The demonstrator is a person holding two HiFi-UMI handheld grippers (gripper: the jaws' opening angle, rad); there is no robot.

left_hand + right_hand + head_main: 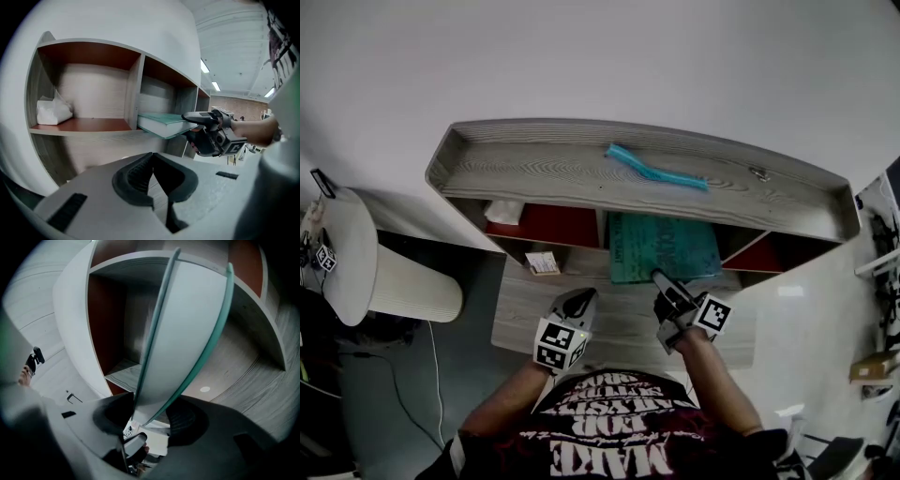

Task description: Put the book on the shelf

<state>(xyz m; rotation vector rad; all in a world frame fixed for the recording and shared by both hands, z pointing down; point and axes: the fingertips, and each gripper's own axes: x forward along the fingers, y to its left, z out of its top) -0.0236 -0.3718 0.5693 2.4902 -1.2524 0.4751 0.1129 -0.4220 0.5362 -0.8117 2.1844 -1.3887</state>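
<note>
Nearest, at the lower centre of the head view, the left gripper (pixel 577 305) hangs over the bare wood desk (pixel 619 328); its jaws are closed together with nothing between them, and open desk surface lies on both sides of it. Just to its right, the right gripper (pixel 662 279) is clamped on the near edge of the teal book (pixel 666 246), one pad on each cover. The book lies flat. Its far portion is inside the middle compartment of the shelf (pixel 544 171), and its near portion overhangs the compartment's front lip above the desk. The book's left edge runs just beside the upright divider, while some free width shows between its right edge and the slanted right-hand wall. The left gripper view shows clear height between the top cover and the compartment ceiling. On the desk, left of the book, a small card (pixel 542 263) lies near the shelf's front edge. Further left, the red-backed compartment holds a white packet (pixel 503 212) against its left wall. Farthest, a teal strip (pixel 654 170) lies on the shelf's rimmed top board.
</note>
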